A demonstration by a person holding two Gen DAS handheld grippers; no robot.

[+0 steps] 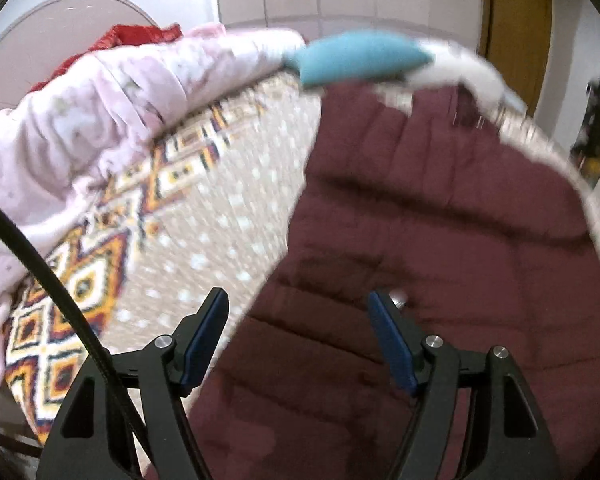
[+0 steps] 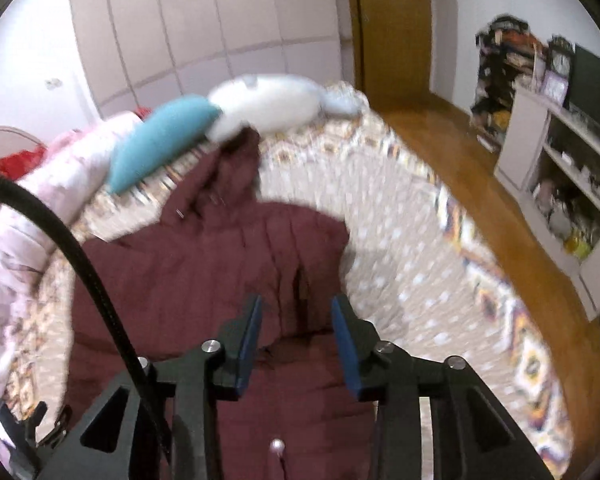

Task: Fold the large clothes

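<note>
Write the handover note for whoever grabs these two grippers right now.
Left gripper: open, holding nothing, above the left part of the maroon puffer coat.
Right gripper: open, empty, over the coat's right side.
The coat lies spread on the patterned bedspread, hood toward the teal pillow and white pillow; a pink quilt is bunched along the left.
Done: coat looks laid out; whether any fold is in is hard to tell.
Left: grip the edges and fold it.

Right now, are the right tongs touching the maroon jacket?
Cannot tell. In the right wrist view the right tongs, open, overlap the maroon jacket, but blur hides any contact or gap.
</note>
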